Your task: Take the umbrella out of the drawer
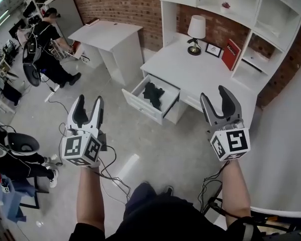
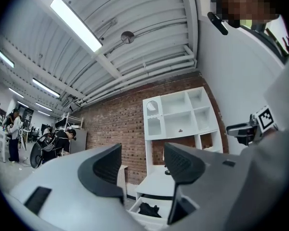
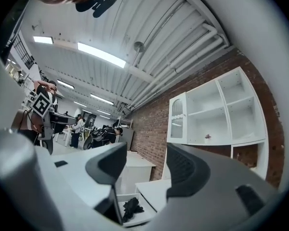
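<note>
A black folded umbrella (image 1: 153, 94) lies in the pulled-out white drawer (image 1: 140, 106) of the white desk (image 1: 200, 74). The same umbrella (image 2: 149, 209) shows low in the left gripper view and, as the dark umbrella (image 3: 131, 208), low in the right gripper view. My left gripper (image 1: 89, 103) is held in the air well short of the drawer, to its left, open and empty. My right gripper (image 1: 213, 95) hangs to the right of the drawer over the desk's front edge, also open with nothing between its fingers.
On the desk stand a lamp (image 1: 195, 33), a small picture frame (image 1: 213, 49) and a red book (image 1: 231, 53) below white shelves (image 1: 251, 14). A second white table (image 1: 108, 36) stands further left. A person (image 1: 47, 46) works at the far left. Cables (image 1: 110, 174) trail on the floor.
</note>
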The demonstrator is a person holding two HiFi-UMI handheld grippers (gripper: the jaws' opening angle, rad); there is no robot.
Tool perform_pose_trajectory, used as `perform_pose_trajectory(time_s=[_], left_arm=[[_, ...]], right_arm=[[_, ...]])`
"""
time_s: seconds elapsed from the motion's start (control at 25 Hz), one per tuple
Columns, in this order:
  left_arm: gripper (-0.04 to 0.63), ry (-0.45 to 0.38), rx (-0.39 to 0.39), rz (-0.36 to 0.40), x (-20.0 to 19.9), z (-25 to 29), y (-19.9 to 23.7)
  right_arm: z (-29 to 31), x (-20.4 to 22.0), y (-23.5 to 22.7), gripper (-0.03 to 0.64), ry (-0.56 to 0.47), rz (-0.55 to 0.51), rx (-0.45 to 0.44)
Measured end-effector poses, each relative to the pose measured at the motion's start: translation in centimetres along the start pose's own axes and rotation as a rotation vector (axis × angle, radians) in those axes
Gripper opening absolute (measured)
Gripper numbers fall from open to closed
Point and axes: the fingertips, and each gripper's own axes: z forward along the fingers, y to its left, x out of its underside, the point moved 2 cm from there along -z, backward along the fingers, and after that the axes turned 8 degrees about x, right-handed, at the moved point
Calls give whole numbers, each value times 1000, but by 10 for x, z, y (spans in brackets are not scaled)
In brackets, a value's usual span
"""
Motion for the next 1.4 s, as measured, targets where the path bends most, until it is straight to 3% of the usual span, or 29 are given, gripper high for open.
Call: perform_pose_trajectory(time_s=[0.12,0.36,0.84,1.04,1.24,1.4], left_arm=[[285,14,-8,-1,6,4,1],[290,48,10,-20,35,35,15],[290,142,85,-176,139,150,92],[290,216,159,-229,183,207,118],[290,325,271,-288,238,261,104],[290,407,303,-339,282,297,97]], right_arm=[[6,5,-3,263,-1,31,-16],[37,24,-5,262,1,50,-8],[165,71,4,261,112,-12,66],[226,89,11,255,158,-9,109],[272,114,10,253,219,18,124],[297,126,-5,253,225,20,134]])
